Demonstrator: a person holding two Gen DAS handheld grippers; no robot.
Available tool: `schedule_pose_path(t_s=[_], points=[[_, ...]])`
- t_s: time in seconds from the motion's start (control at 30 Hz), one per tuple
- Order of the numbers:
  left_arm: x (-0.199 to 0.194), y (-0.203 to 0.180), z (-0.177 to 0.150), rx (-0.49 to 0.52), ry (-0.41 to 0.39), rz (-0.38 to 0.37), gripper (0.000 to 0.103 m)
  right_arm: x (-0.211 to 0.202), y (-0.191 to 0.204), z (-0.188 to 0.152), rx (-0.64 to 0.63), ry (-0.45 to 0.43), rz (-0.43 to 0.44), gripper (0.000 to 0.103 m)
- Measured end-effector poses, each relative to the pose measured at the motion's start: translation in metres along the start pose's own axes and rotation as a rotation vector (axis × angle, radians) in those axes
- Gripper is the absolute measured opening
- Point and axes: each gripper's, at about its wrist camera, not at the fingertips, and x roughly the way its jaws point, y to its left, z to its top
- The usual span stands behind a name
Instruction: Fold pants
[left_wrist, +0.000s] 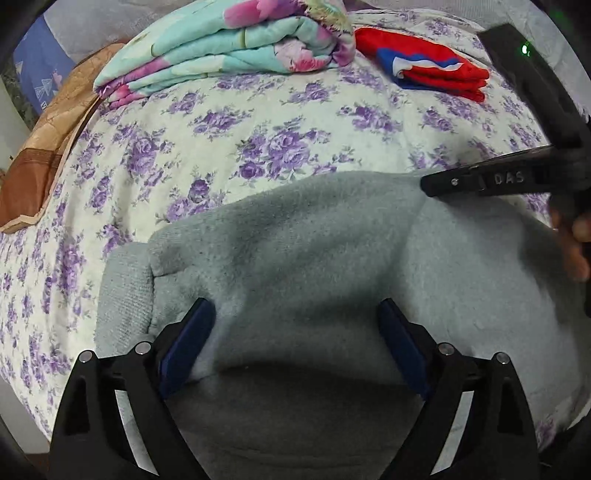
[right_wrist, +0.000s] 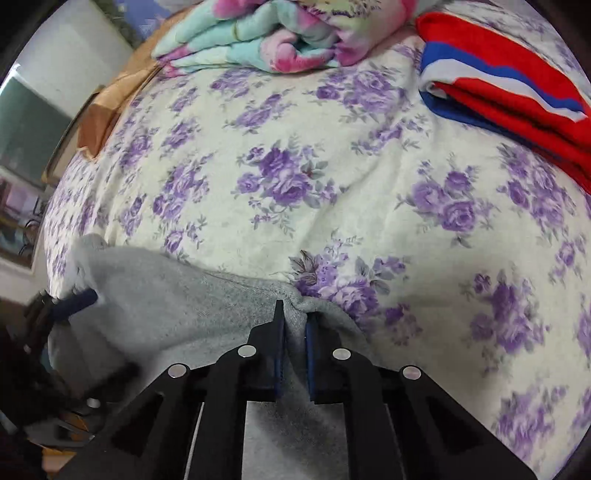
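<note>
The grey fleece pants lie folded on a bed with a purple-flowered cover. My left gripper is open, its blue pads spread wide over the near part of the pants, holding nothing. My right gripper is shut on the far edge of the pants, with grey cloth pinched between its pads. In the left wrist view the right gripper shows from the side at the pants' far right edge. The left gripper's finger shows at the left in the right wrist view.
A folded teal and pink floral blanket lies at the far side of the bed. A folded red, white and blue garment lies far right. A tan and brown pillow is at the left edge of the bed.
</note>
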Motion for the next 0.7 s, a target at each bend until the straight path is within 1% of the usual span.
schedule_pose_path(t_s=[0.03,0.07,0.1,0.13,0.17,0.2,0.23,0.27,0.3,0.33,0.37,0.4,0.43,0.47,0.5,0.57,0.6,0.63,0.67,0.7], points=[[-0.005,0.002,0.000,0.000,-0.001,-0.005,0.088,-0.009,-0.003,-0.001,0.009,-0.014,-0.003,0.016],[-0.014,0.005,-0.001,-0.005,-0.011,-0.015,0.088,-0.026,-0.005,-0.002,0.018,-0.052,-0.048,0.023],[-0.022,0.010,-0.002,-0.015,-0.028,-0.015,0.088,-0.046,-0.007,-0.005,0.018,-0.111,-0.112,0.036],[-0.032,0.019,-0.005,-0.033,-0.049,-0.003,0.088,-0.063,-0.008,-0.009,0.014,-0.157,-0.154,0.036],[-0.041,0.027,-0.008,-0.044,-0.064,-0.020,0.088,-0.077,-0.004,-0.015,-0.001,-0.170,-0.169,0.035],[-0.048,0.034,-0.012,-0.058,-0.078,-0.031,0.088,-0.084,-0.002,-0.021,-0.023,-0.164,-0.162,0.026],[-0.055,0.042,-0.017,-0.082,-0.088,-0.001,0.091,-0.087,0.006,-0.027,-0.057,-0.158,-0.144,0.019],[-0.057,0.049,-0.021,-0.098,-0.085,0.024,0.091,-0.084,0.023,-0.033,-0.109,-0.139,-0.112,0.018],[-0.056,0.056,-0.024,-0.115,-0.074,0.040,0.091,-0.075,0.037,-0.042,-0.158,-0.098,-0.067,0.015],[-0.053,0.067,-0.030,-0.148,-0.057,0.042,0.091,-0.063,0.043,-0.047,-0.181,-0.058,-0.060,0.008],[-0.047,0.074,-0.034,-0.177,-0.037,0.046,0.091,-0.047,0.038,-0.053,-0.186,-0.018,-0.119,0.007],[-0.040,0.081,-0.038,-0.205,-0.010,0.054,0.094,-0.036,0.024,-0.055,-0.155,-0.008,-0.198,0.007],[-0.029,0.089,-0.045,-0.238,0.015,0.037,0.096,-0.030,0.006,-0.055,-0.112,-0.020,-0.249,0.000],[-0.023,0.093,-0.045,-0.248,0.020,0.022,0.097,-0.027,-0.009,-0.056,-0.072,-0.042,-0.218,0.000],[-0.016,0.096,-0.048,-0.250,0.029,0.013,0.098,-0.028,-0.009,-0.056,-0.060,-0.051,-0.213,0.000],[-0.019,0.097,-0.049,-0.233,0.020,0.016,0.098,-0.034,0.011,-0.056,-0.127,-0.057,-0.286,0.000],[-0.023,0.096,-0.049,-0.214,0.019,0.023,0.098,-0.042,0.024,-0.058,-0.175,-0.086,-0.316,0.005],[-0.026,0.094,-0.049,-0.196,0.019,0.026,0.098,-0.051,0.029,-0.059,-0.181,-0.111,-0.320,0.011],[-0.034,0.094,-0.049,-0.165,0.012,0.032,0.098,-0.064,0.033,-0.061,-0.160,-0.141,-0.298,0.017],[-0.038,0.095,-0.050,-0.157,0.007,0.037,0.098,-0.075,0.033,-0.068,-0.142,-0.159,-0.267,0.033]])
